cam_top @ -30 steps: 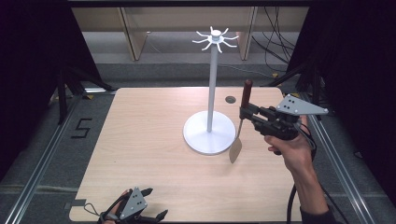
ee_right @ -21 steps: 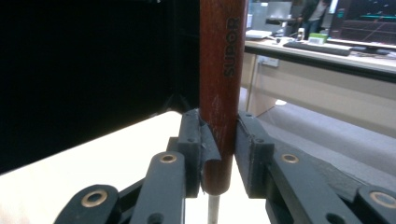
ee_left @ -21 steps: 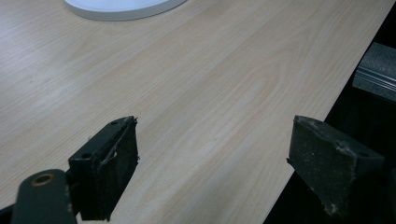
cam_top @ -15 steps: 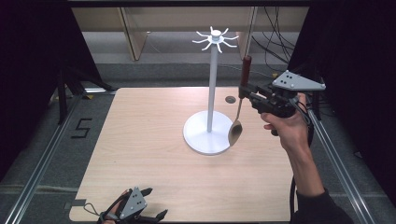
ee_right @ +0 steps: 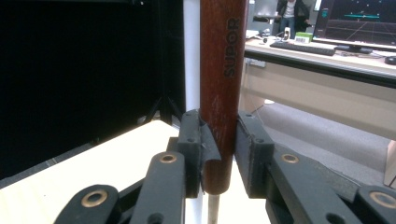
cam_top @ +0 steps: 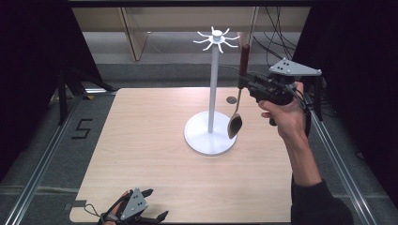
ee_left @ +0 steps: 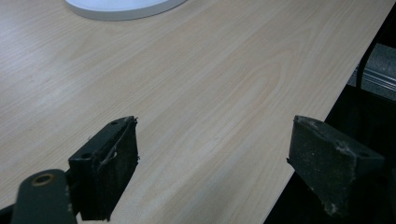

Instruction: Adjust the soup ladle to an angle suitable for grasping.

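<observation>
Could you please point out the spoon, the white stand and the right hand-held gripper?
spoon (cam_top: 235, 124), high view, on its bowl.
white stand (cam_top: 214, 84), high view, on its upright pole.
right hand-held gripper (ee_right: 219, 154), right gripper view, between its fingertips, shut on the spoon's red handle.

table: light wood top (cam_top: 155, 154) | floor: grey, aluminium rails (cam_top: 42, 164) each side, a "5" mark (cam_top: 80, 128) | surround: black curtains (cam_top: 33, 51) | behind: pale wooden shelf (cam_top: 141, 28), cables (cam_top: 277, 40) | far off: desk with monitor (ee_right: 355, 21)

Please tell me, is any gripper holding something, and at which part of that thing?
The right gripper holds a spoon upright by the lower end of its red-brown handle. The left gripper is open, holding nothing.
</observation>
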`<state>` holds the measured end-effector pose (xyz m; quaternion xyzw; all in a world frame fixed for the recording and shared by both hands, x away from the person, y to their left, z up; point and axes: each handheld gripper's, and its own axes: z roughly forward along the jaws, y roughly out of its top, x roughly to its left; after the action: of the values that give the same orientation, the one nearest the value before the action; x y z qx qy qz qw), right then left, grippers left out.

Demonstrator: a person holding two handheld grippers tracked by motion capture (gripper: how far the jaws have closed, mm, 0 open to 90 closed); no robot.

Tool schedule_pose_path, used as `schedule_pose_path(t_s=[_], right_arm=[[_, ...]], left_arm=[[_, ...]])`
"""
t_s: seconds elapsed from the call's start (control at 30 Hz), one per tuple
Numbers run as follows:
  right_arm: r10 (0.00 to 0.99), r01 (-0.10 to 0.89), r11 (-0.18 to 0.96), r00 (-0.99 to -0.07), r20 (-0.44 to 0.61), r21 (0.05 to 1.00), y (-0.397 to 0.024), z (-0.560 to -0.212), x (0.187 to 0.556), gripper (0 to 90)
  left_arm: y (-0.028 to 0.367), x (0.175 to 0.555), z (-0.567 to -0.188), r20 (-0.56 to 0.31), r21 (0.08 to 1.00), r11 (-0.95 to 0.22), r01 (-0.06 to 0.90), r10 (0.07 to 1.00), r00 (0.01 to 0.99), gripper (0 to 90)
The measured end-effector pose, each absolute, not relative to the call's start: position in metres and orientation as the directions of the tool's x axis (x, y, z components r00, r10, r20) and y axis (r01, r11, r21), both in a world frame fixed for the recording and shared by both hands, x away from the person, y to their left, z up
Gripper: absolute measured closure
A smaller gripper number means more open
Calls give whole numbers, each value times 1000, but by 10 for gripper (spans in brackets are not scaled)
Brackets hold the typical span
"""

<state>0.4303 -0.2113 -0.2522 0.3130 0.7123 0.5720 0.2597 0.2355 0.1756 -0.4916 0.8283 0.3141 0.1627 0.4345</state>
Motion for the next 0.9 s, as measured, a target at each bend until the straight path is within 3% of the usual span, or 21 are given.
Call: schedule_pose_path(t_s=[0.6,0.9], right_arm=[[741,174,134,-671,18,976,-206,-244,441,742],[742,157,170,-670,-21,973,-197,-241,446,742]], left_arm=[[177,236,-492,10,818,-442,368,651,759,151],[176,236,-491,6,816,-440,375,654,756,151]])
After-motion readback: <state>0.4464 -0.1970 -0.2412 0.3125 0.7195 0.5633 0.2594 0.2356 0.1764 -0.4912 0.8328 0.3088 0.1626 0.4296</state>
